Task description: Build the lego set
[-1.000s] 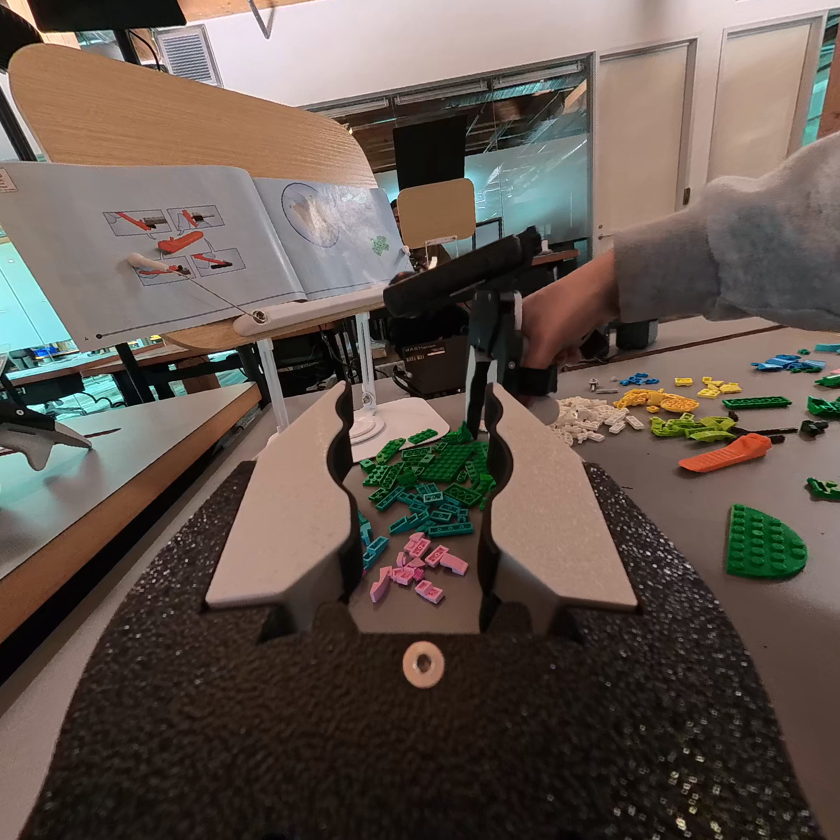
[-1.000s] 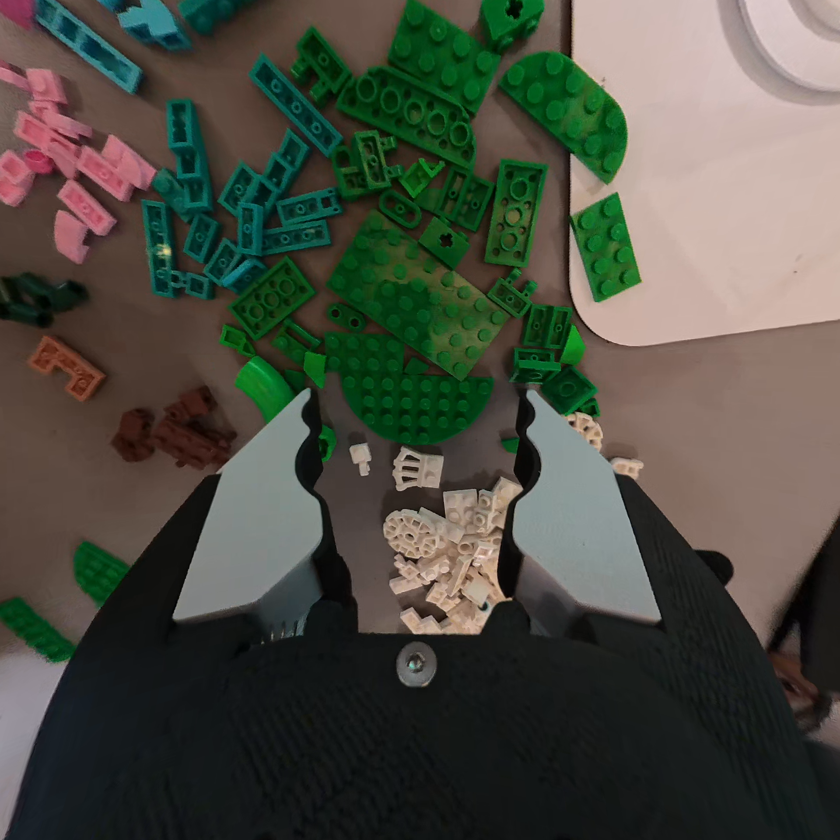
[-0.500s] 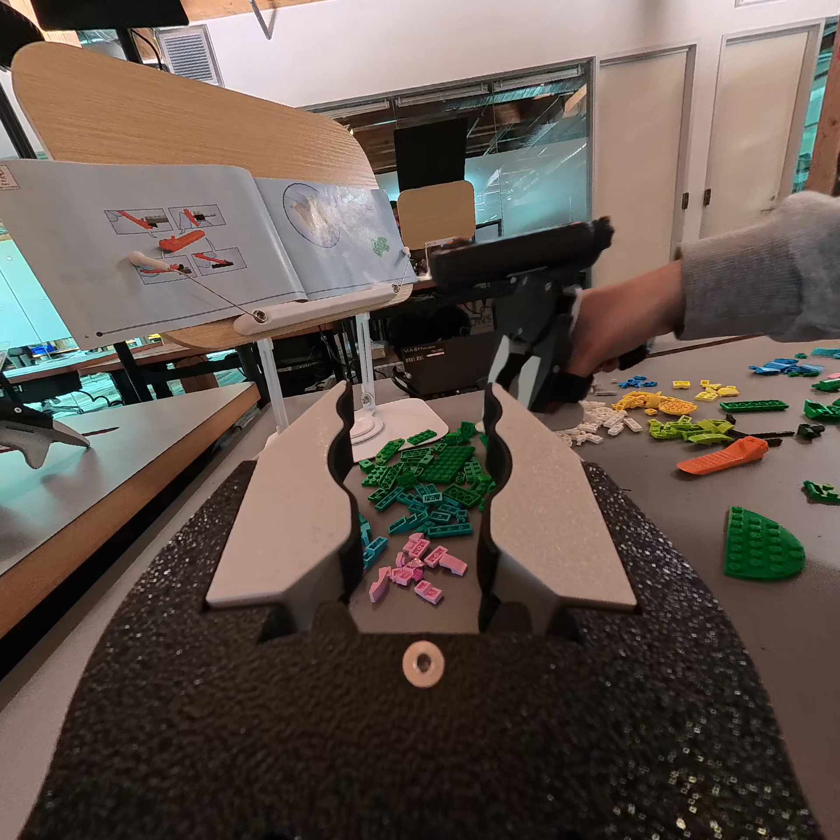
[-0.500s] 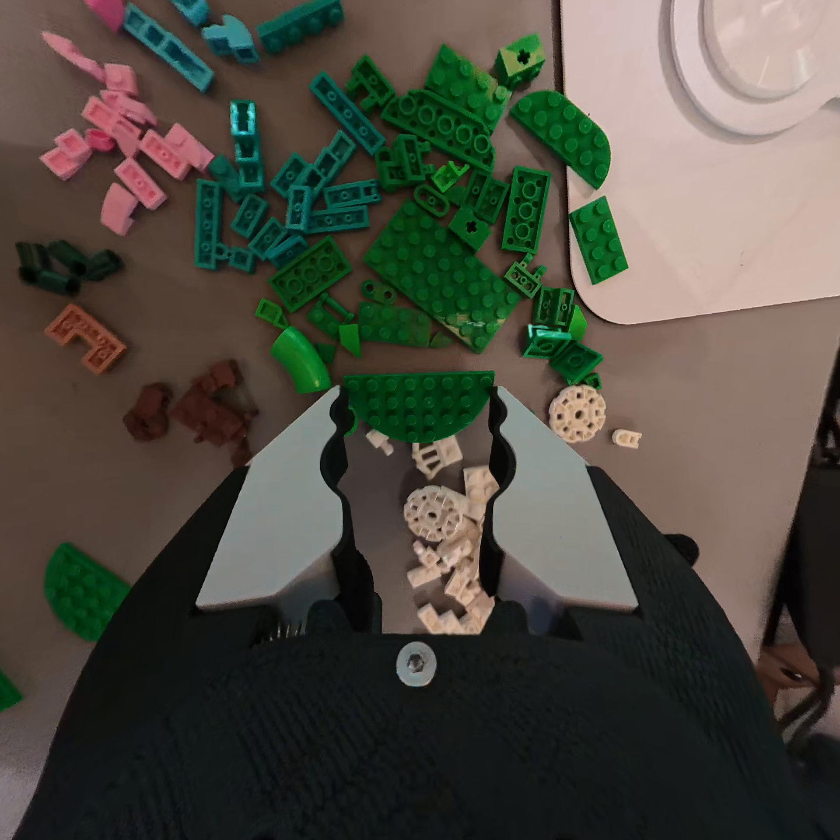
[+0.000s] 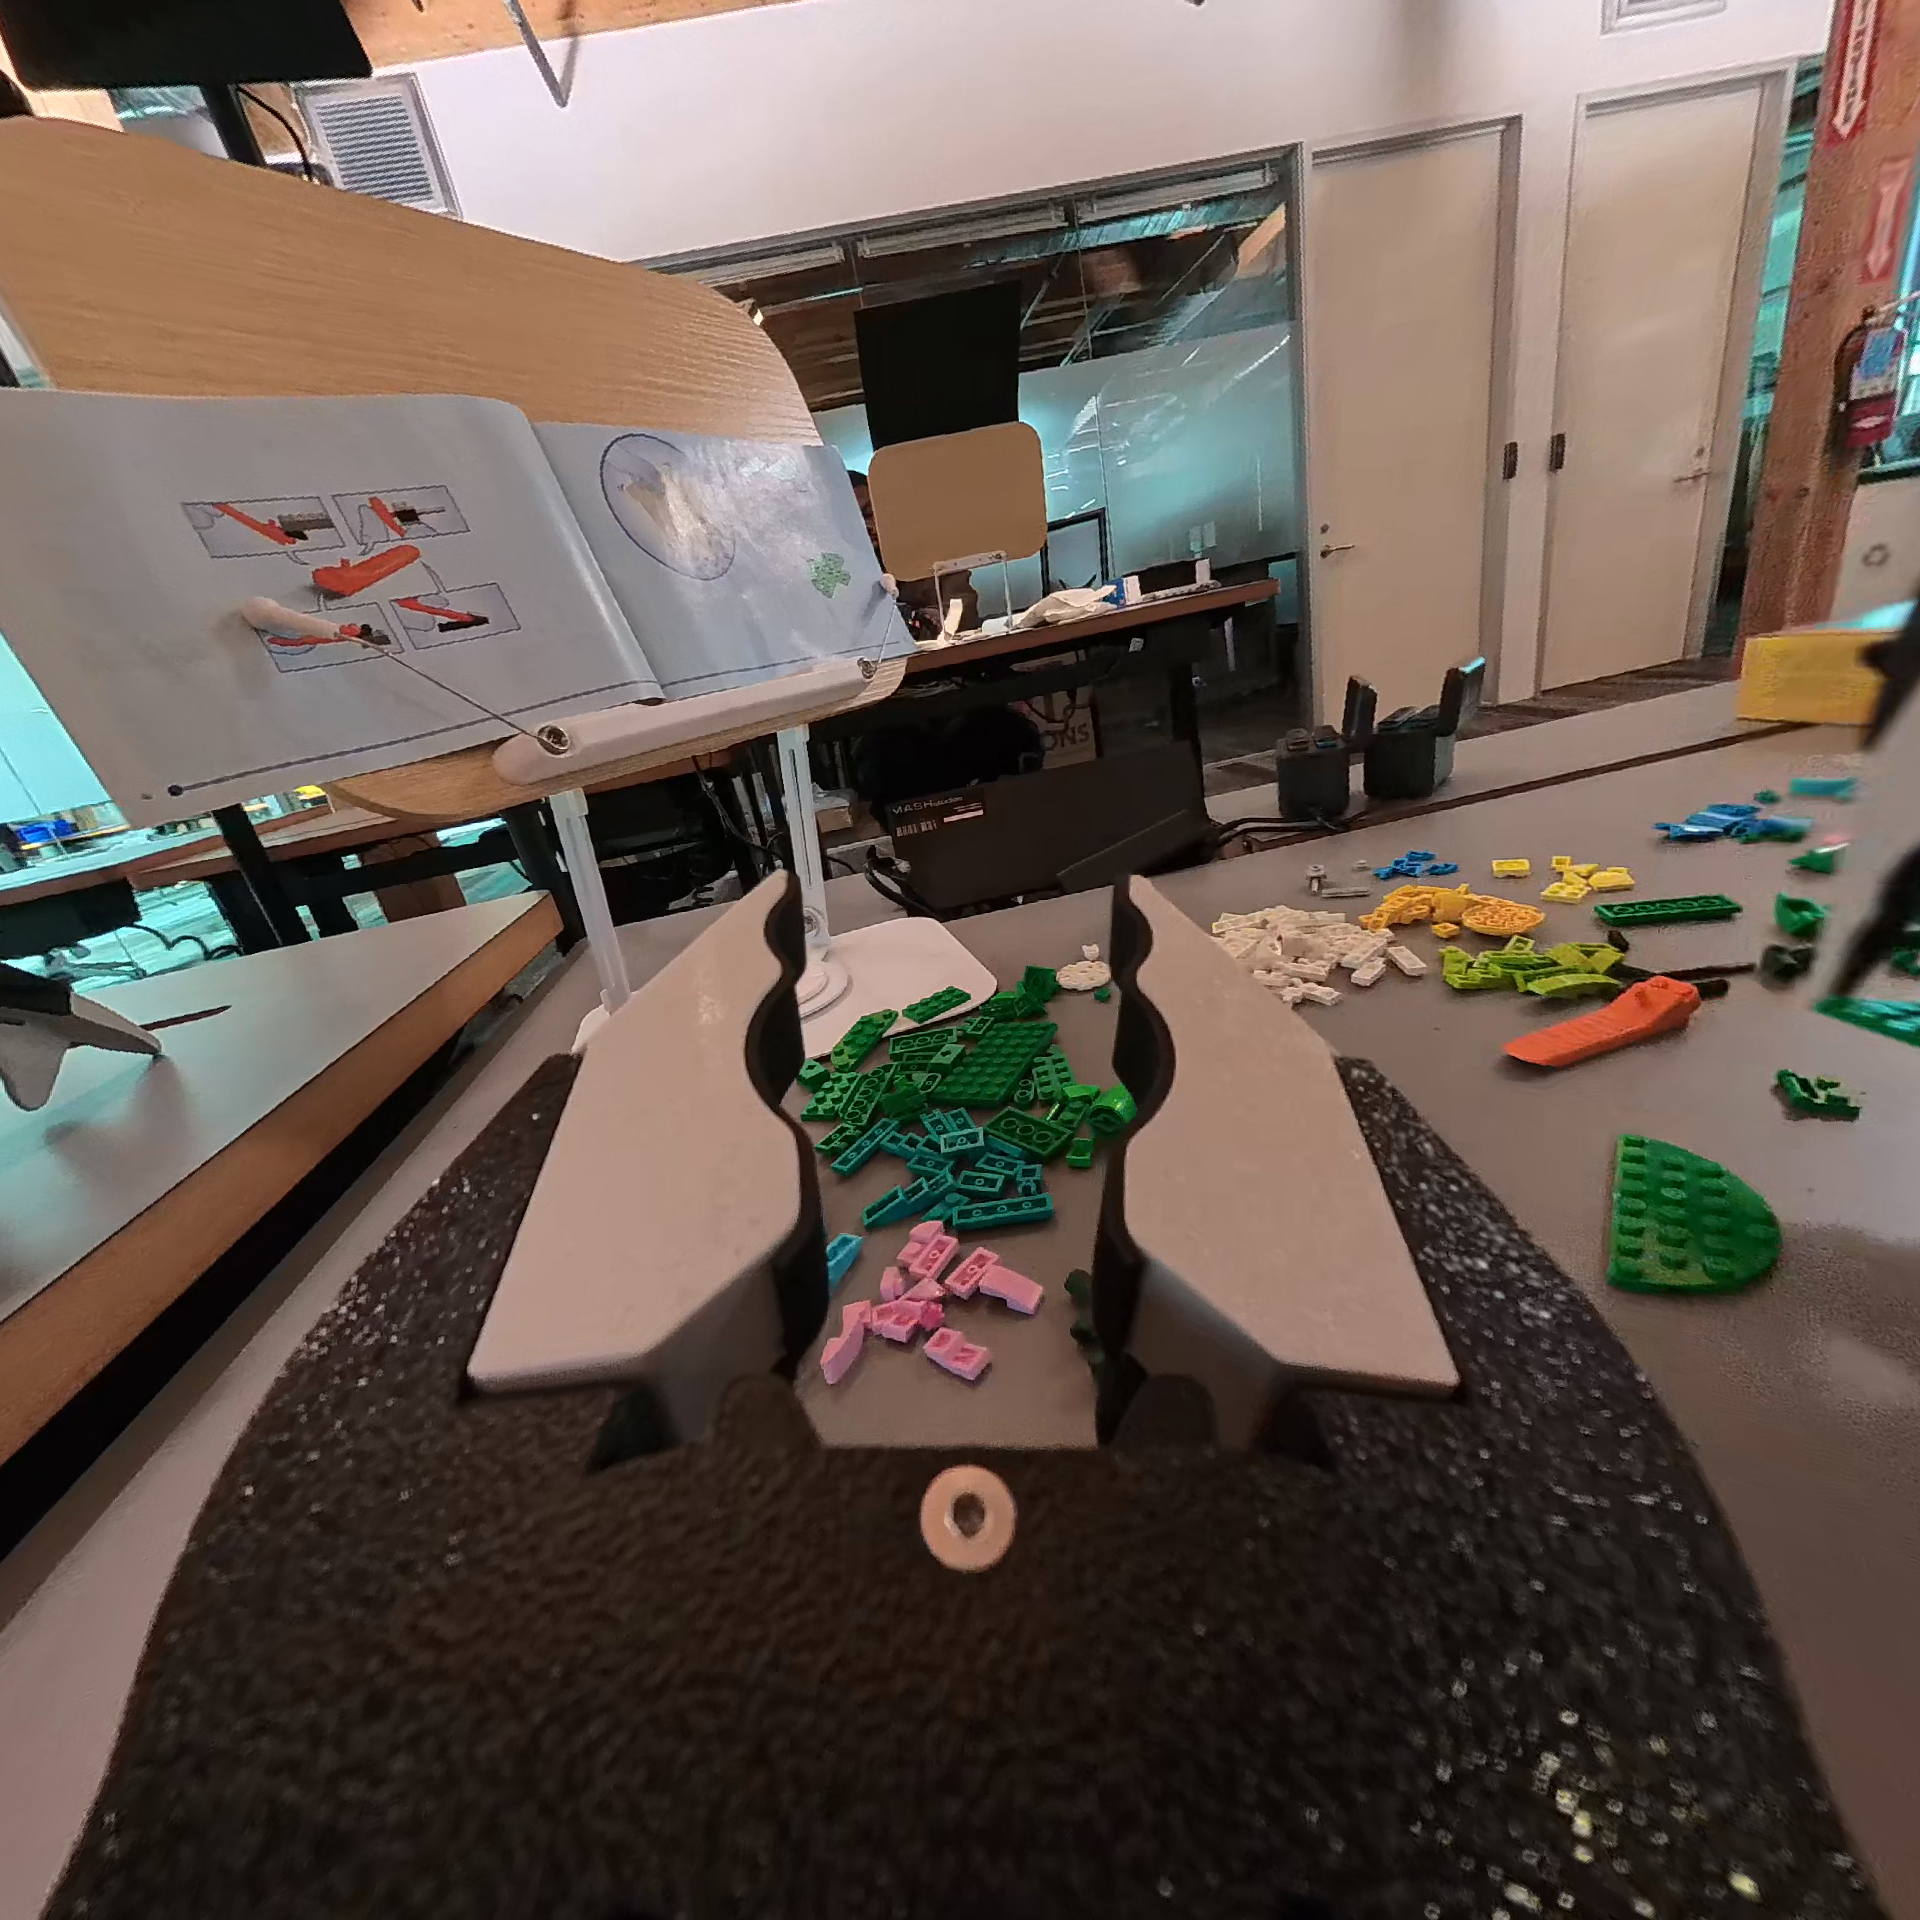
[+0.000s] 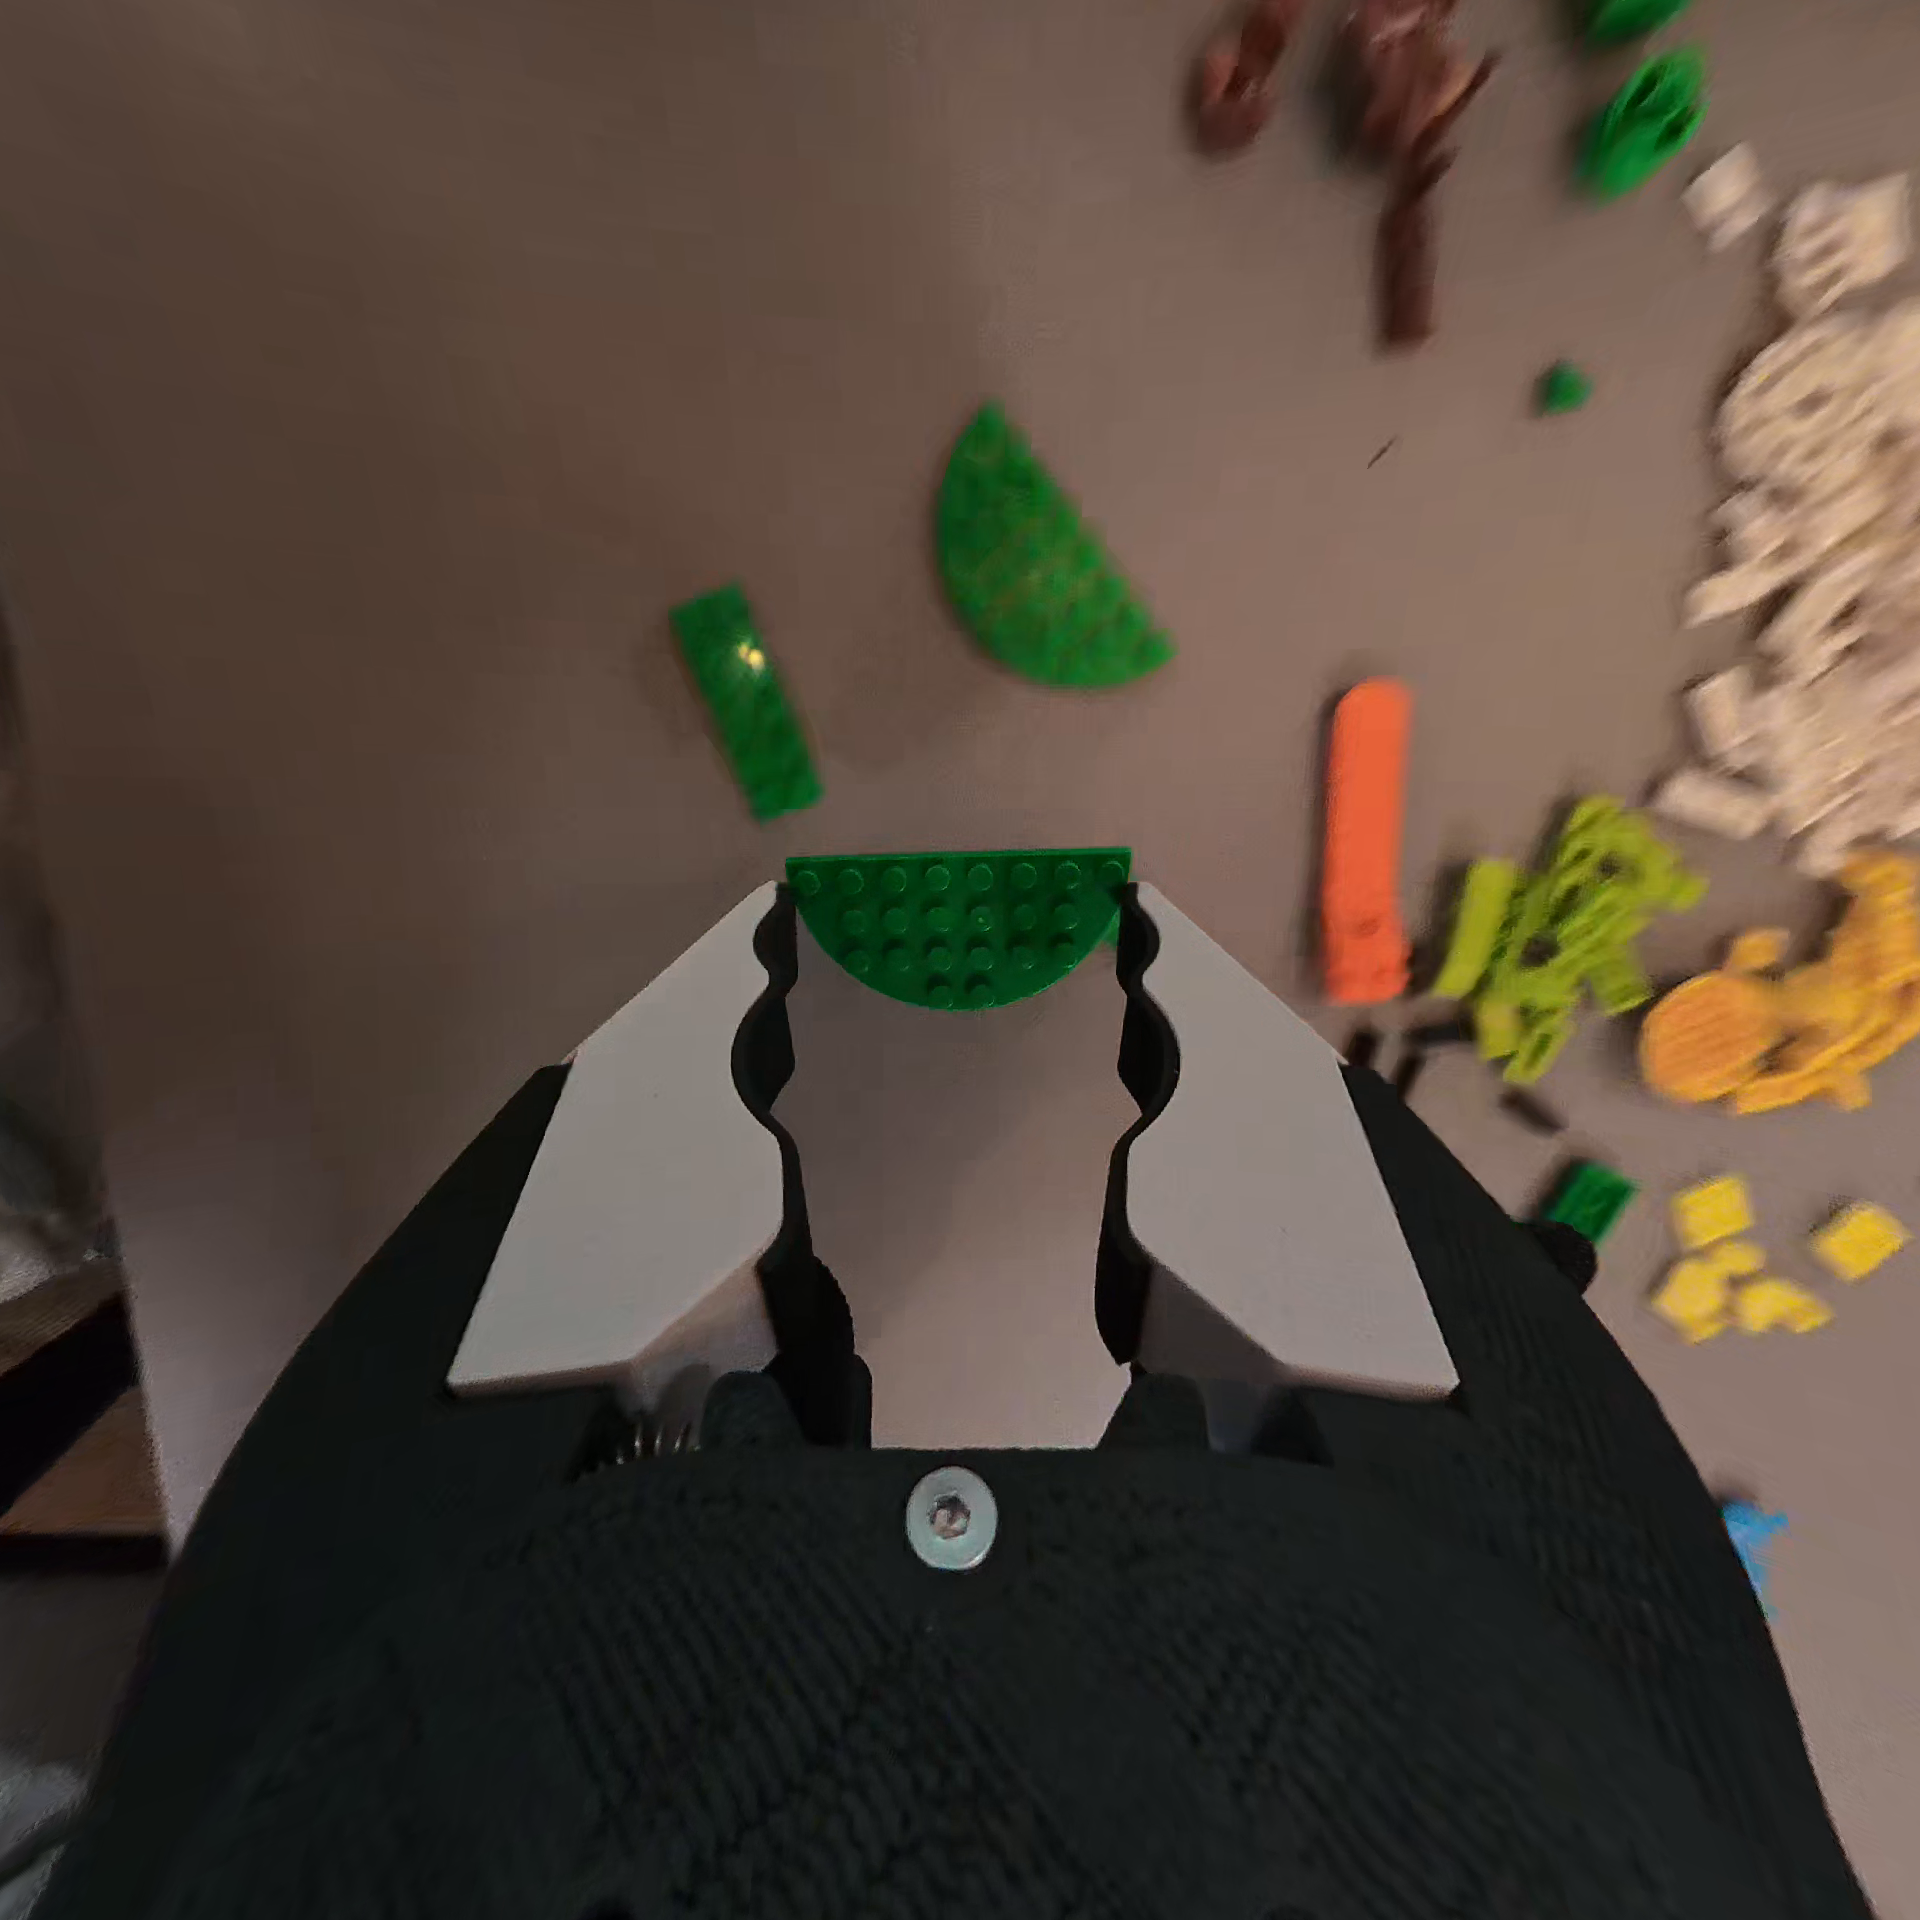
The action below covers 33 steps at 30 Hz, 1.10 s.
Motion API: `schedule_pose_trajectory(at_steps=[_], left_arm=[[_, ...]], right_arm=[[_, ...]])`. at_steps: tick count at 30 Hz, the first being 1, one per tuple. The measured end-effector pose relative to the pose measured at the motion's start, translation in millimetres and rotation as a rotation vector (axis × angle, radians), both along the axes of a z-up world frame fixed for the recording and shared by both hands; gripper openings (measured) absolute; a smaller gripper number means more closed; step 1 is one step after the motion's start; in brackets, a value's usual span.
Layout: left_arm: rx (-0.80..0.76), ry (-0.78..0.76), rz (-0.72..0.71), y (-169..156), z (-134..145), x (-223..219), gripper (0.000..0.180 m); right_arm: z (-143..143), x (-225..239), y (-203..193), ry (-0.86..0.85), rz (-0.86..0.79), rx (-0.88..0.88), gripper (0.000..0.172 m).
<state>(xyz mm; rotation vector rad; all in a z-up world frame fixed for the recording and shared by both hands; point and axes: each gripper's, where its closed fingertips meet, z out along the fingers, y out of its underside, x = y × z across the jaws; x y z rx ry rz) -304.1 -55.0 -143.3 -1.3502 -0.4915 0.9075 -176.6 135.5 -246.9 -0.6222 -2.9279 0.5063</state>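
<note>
My right gripper (image 6: 956,894) is shut on a green half-round studded plate (image 6: 956,940). Both pads press on its ends at the fingertips, and it is held above the grey table (image 6: 416,416). A second green half-round plate (image 6: 1029,561) and a green curved plate (image 6: 743,701) lie on the table beyond it. My left gripper (image 5: 961,914) is open and empty, low over the table. Past its fingers lie piles of green (image 5: 966,1070), teal (image 5: 956,1174) and pink bricks (image 5: 925,1299). The second half-round plate also shows in the left wrist view (image 5: 1688,1216).
An orange brick separator (image 6: 1366,842) lies beside lime (image 6: 1558,956), yellow-orange (image 6: 1787,1018) and white (image 6: 1808,582) brick piles. An open instruction booklet (image 5: 416,582) rests on a stand with a white base (image 5: 894,966). Another table (image 5: 208,1091) stands to the left.
My right gripper shut on the green half-round plate at the green pile, lifted it and swung away to the right, out of the middle of the left wrist view. My left gripper stayed open.
</note>
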Motion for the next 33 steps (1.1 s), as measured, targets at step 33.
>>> schedule_pose_trajectory(at_steps=[33], left_arm=[[-0.102,0.058,-0.023,13,-6,12,0.056]], right_arm=[[2,66,-22,0.137,-0.027,-0.202,0.073]])
